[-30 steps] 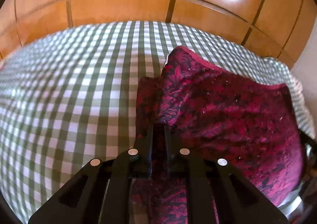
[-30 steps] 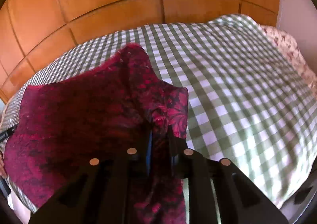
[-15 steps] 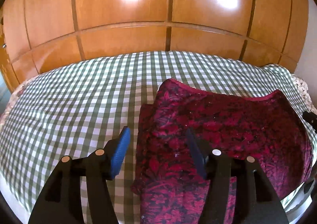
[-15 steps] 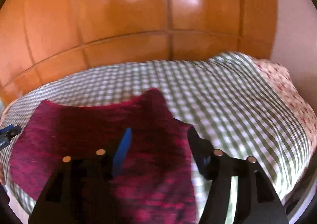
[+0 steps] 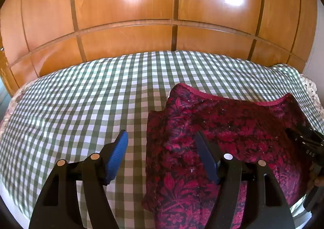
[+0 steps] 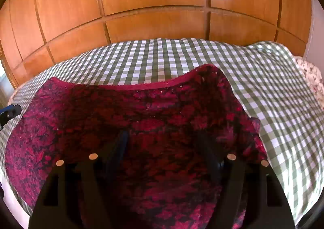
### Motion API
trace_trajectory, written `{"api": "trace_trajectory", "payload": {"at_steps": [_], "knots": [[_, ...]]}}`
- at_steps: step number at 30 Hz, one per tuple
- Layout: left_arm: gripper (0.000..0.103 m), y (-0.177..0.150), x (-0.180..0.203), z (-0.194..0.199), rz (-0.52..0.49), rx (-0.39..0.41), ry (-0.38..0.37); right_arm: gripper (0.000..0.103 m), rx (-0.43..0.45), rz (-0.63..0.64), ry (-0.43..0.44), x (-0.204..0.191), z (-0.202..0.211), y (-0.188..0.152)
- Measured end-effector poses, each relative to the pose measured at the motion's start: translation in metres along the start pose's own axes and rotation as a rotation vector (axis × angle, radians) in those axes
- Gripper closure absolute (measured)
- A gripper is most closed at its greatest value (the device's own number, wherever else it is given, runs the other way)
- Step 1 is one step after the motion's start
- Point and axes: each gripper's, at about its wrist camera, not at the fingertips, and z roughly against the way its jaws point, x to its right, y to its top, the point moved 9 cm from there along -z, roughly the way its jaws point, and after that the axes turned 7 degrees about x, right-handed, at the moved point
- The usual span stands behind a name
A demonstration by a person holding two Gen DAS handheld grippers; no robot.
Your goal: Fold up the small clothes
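The garment (image 5: 222, 127) is crimson with a dark leafy pattern. The bedsheet (image 5: 81, 103) is green-and-white check. The wardrobe (image 5: 125, 6) is orange-brown wood. The pads (image 5: 118, 154) are blue.

text: "UAS", perhaps partial | on: right gripper (image 5: 309, 148) body, right edge | else: none legible

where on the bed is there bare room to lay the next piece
Free: the checked bedspread left of the red patterned garment, out to the bed's left edge, and the strip between the garment's top hem and the wooden wardrobe. In the right wrist view, a band right of the garment, toward the floral cloth. Crowded: the near right, under the garment.
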Motion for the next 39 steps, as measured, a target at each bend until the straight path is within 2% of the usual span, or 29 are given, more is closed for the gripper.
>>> {"api": "trace_trajectory", "payload": {"at_steps": [8, 10, 15, 17, 19, 20, 22, 24, 27, 28, 29, 30, 33, 37, 38, 39], "knots": [[0.036, 0.007, 0.004, -0.015, 0.006, -0.033, -0.044, 0.031, 0.008, 0.000, 0.000, 0.000, 0.000, -0.001], [0.039, 0.012, 0.003, -0.021, 0.011, -0.040, -0.053, 0.031, 0.008, -0.003, 0.002, -0.001, -0.001, -0.001], [0.039, 0.022, -0.006, -0.046, 0.074, -0.074, -0.034, 0.030, 0.004, -0.017, 0.015, 0.001, -0.004, -0.002], [0.039, 0.016, -0.011, -0.068, 0.084, -0.119, 0.014, 0.030, 0.004, -0.035, 0.029, 0.003, -0.007, -0.003], [0.041, 0.002, -0.013, -0.088, 0.082, -0.176, 0.030, 0.030, 0.004, -0.065, 0.051, 0.007, -0.010, -0.002], [0.039, -0.009, -0.014, -0.100, 0.094, -0.200, 0.025, 0.030, 0.001, -0.076, 0.059, 0.008, -0.010, -0.002], [0.031, -0.016, -0.019, -0.106, 0.123, -0.178, 0.024, 0.030, -0.008, -0.086, 0.067, 0.008, -0.011, -0.001], [0.029, -0.018, -0.024, -0.106, 0.181, -0.185, 0.009, 0.030, -0.027, -0.091, 0.074, 0.009, -0.009, 0.001], [0.028, -0.012, -0.025, -0.092, 0.156, -0.153, 0.028, 0.029, -0.050, -0.095, 0.103, 0.013, 0.008, 0.010], [0.028, -0.010, -0.026, -0.086, 0.146, -0.138, 0.036, 0.026, -0.042, -0.094, 0.105, 0.016, 0.020, 0.013], [0.028, -0.006, -0.026, -0.074, 0.135, -0.109, 0.050, 0.015, -0.020, -0.093, 0.092, 0.023, 0.033, 0.017], [0.028, -0.002, -0.026, -0.065, 0.129, -0.082, 0.061, 0.012, -0.001, -0.094, 0.079, 0.028, 0.042, 0.018], [0.028, 0.006, -0.030, -0.033, 0.123, 0.008, 0.083, 0.010, 0.001, -0.132, 0.053, 0.059, 0.070, 0.010], [0.028, 0.001, -0.023, 0.008, 0.158, 0.069, 0.000, 0.009, -0.097, -0.243, 0.062, 0.094, 0.080, -0.036], [0.028, -0.001, -0.018, 0.018, 0.168, 0.082, -0.035, 0.009, -0.119, -0.285, 0.081, 0.098, 0.080, -0.047], [0.029, -0.003, -0.015, 0.027, 0.181, 0.092, -0.065, 0.009, -0.141, -0.356, 0.140, 0.098, 0.080, -0.061]]}}
